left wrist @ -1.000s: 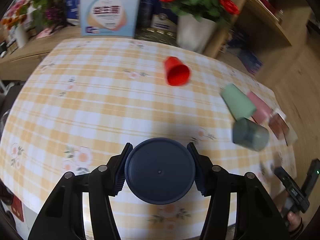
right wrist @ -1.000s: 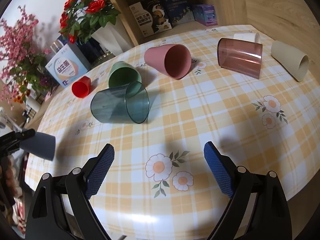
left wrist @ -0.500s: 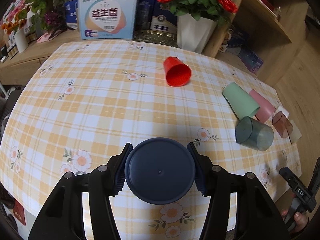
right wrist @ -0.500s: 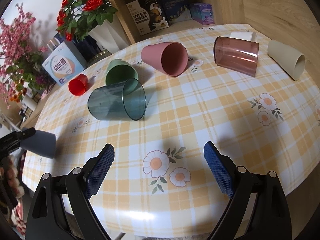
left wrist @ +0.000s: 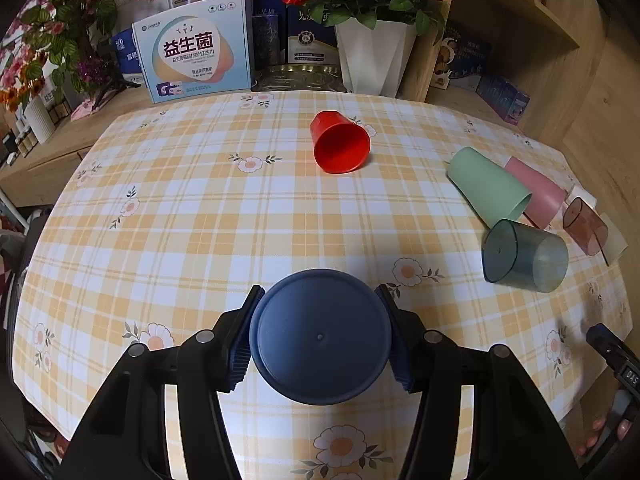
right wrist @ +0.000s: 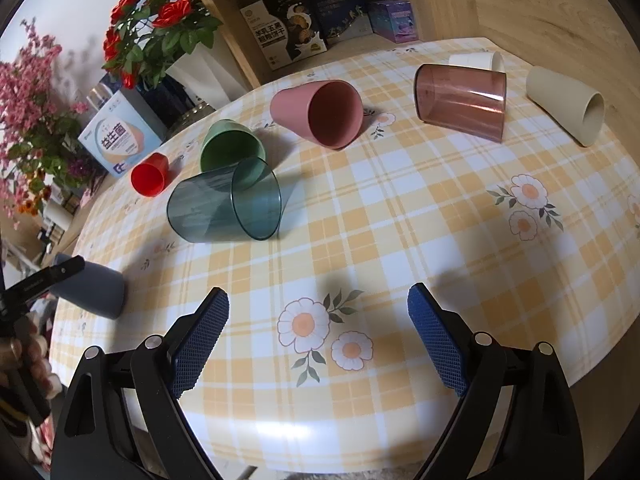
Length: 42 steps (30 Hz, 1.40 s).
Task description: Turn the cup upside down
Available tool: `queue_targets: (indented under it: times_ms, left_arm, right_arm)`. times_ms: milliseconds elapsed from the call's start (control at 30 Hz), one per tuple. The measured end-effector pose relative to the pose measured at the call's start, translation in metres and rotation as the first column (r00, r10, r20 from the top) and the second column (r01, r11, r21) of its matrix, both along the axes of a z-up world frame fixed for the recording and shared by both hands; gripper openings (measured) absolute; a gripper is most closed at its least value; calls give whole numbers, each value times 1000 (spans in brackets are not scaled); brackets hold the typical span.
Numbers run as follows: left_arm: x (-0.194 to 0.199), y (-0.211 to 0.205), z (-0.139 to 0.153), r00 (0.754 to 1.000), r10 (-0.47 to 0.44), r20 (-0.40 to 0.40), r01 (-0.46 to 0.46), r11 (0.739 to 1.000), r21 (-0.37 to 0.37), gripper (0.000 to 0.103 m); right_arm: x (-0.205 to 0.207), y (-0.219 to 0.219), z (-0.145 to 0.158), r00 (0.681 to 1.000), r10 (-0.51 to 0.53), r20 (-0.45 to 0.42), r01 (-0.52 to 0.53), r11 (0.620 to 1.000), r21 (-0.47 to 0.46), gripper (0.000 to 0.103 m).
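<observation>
Navy-blue plastic fills the left gripper [left wrist: 320,334]: its ribbed pads clamp the dark blue cup [left wrist: 320,340] by the sides, flat base toward the camera, held over the near edge of the bench [left wrist: 180,240] with its yellow checked cloth. Further right on the cloth lie a red cup [left wrist: 340,146], a green cup [left wrist: 486,188], a pink cup [left wrist: 536,194] and a clear teal cup [left wrist: 524,256], all on their sides. Beyond them lie a clear brown cup [right wrist: 460,102] and a cream cup [right wrist: 568,106]. At the far right the right gripper [right wrist: 318,338] hangs wide apart, holding nothing, above a printed daisy.
</observation>
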<state>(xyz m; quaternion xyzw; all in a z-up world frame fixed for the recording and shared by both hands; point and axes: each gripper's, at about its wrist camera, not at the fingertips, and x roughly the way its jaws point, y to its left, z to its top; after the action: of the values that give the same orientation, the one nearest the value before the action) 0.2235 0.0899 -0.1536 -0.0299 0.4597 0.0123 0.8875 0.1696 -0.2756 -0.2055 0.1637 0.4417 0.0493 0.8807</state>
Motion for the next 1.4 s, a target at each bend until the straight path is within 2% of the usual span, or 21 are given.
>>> queue_targets:
  times_ms: [300, 500, 533, 633, 700, 800, 867, 967, 1067, 1200, 1400]
  left_arm:
    - [6, -8, -3, 1000, 28, -12, -28, 1000, -9, 54]
    - [6, -13, -5, 1000, 29, -5, -29, 1000, 2, 54]
    - [6, -13, -5, 999, 32, -4, -32, 999, -3, 56]
    - [1, -9, 2, 998, 60, 4, -60, 997, -42, 81]
    - [-8, -7, 18, 997, 63, 45, -60, 996, -67, 84]
    - [-19, -9, 43, 994, 54, 96, -49, 997, -52, 90]
    - [-32, -9, 68, 989, 42, 141, -35, 998, -53, 96]
    - [-51, -9, 106, 979, 28, 201, -22, 999, -32, 97]
    - [-75, -12, 145, 959, 2, 282, -2, 1000, 0, 97]
    - [-117, -19, 190, 920, -13, 392, -16, 997, 69, 97]
    - [-170, -31, 213, 880, 1, 475, -46, 995, 84, 97]
  right_arm:
    - [-7, -7, 19, 999, -22, 26, 23, 999, -23, 88]
    - [-19, -19, 48, 995, -62, 82, 64, 997, -31, 88]
    - [-23, -21, 56, 993, -67, 95, 70, 997, -36, 88]
    - [-33, -25, 73, 992, -75, 104, 78, 996, -29, 88]
    - [-42, -26, 92, 988, -72, 135, 74, 997, -13, 88]
    - [-54, -21, 123, 979, -59, 194, 64, 998, -17, 88]
    - [-62, -18, 141, 973, -49, 224, 52, 999, -10, 88]
    - [-76, -10, 169, 960, -23, 280, 22, 1000, 7, 88]
    - [-90, -1, 194, 944, 0, 331, 2, 1000, -6, 88]
    - [-106, 10, 220, 919, 17, 394, -4, 999, -33, 88]
    - [-130, 27, 233, 884, 29, 466, 18, 995, -96, 88]
